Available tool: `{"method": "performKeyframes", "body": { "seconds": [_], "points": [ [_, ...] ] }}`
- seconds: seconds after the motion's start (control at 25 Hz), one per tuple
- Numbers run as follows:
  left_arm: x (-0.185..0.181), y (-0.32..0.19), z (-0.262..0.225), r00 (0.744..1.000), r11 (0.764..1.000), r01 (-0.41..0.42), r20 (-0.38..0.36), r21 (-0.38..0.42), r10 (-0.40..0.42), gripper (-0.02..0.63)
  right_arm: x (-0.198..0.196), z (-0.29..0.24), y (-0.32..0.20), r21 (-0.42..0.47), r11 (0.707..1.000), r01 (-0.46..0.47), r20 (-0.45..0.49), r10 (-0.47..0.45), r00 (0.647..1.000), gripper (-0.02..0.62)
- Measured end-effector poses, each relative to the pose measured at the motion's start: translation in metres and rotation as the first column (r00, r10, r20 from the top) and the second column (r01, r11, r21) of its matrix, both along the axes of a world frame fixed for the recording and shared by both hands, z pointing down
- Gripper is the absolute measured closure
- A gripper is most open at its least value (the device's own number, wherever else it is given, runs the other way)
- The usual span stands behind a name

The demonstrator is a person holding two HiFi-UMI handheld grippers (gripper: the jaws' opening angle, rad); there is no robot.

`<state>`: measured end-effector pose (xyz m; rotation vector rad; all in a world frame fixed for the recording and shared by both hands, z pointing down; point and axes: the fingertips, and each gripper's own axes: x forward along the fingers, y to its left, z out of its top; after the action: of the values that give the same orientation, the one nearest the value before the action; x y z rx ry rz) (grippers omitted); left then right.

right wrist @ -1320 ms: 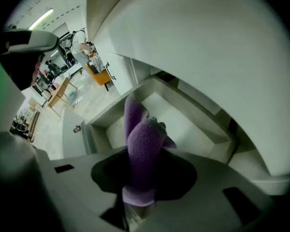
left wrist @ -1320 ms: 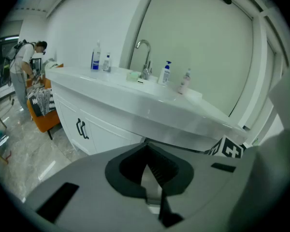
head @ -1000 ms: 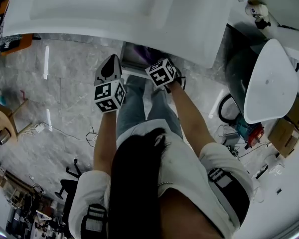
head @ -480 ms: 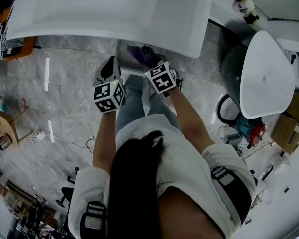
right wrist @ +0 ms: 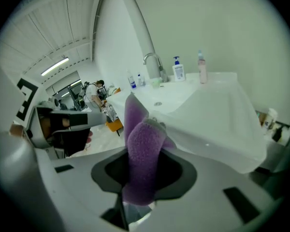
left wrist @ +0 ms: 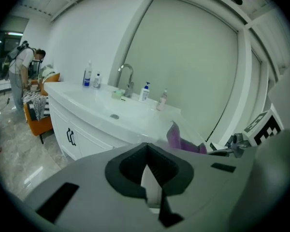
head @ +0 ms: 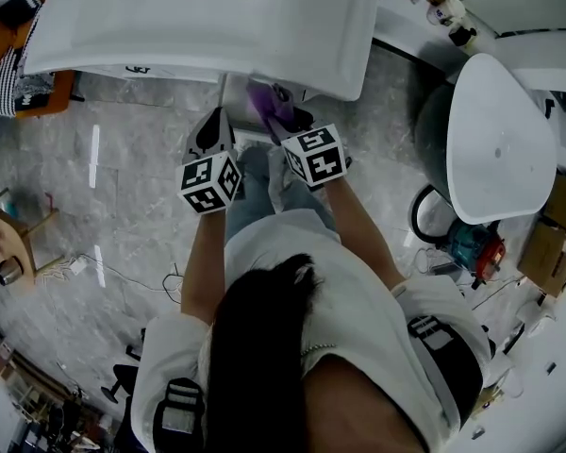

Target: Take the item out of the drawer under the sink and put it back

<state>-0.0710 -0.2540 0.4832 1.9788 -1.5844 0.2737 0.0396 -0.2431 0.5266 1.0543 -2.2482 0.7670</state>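
A purple fuzzy cloth (right wrist: 142, 153) stands up between the jaws of my right gripper (right wrist: 139, 190), which is shut on it. In the head view the cloth (head: 267, 105) hangs just in front of the white sink counter (head: 198, 17), over the open drawer (head: 236, 102) below the counter's edge. My right gripper (head: 288, 121) is right of my left gripper (head: 212, 128). The left gripper (left wrist: 147, 170) has its pads together and holds nothing. From the left gripper view the cloth (left wrist: 179, 140) shows at the right, by the counter's end.
A faucet (left wrist: 127, 79) and several bottles (left wrist: 145, 91) stand on the counter. Cabinet doors with black handles (left wrist: 70, 137) lie left of the drawer. A white rounded fixture (head: 500, 149) is at the right, an orange seat (head: 47, 92) and a person (left wrist: 26, 71) at the left.
The right gripper has drawn back from under the counter with the purple cloth, which now shows more fully. The head view has tilted, so more of the sink is seen. The left gripper has hardly moved.
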Motion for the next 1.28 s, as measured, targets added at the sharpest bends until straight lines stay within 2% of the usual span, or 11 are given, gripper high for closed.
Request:
{"method": "performKeyframes", "body": {
  "seconds": [0.4, 0.8, 1.08, 1.28],
  "points": [
    [0.036, 0.027, -0.032, 1.000, 0.997, 0.023, -0.011, 0.080, -0.022, 0.602, 0.036, -0.066, 0.009, 0.153, 0.985, -0.085, 0.110, 0.068, 0.992, 0.463],
    [0.049, 0.046, -0.066, 0.997, 0.986, 0.077, 0.015, 0.147, -0.080, 0.603, 0.058, -0.095, 0.023, 0.238, 0.966, -0.104, 0.124, 0.076, 0.989, 0.463],
    [0.055, 0.066, -0.079, 0.998, 0.985, 0.059, 0.012, 0.160, -0.062, 0.602, 0.065, -0.127, 0.039, 0.317, 0.937, -0.145, 0.154, 0.100, 0.983, 0.463],
    [0.061, 0.079, -0.085, 0.999, 0.986, 0.052, -0.008, 0.157, -0.051, 0.603, 0.070, -0.137, 0.062, 0.336, 0.929, -0.156, 0.147, 0.112, 0.983, 0.463]
  ]
}}
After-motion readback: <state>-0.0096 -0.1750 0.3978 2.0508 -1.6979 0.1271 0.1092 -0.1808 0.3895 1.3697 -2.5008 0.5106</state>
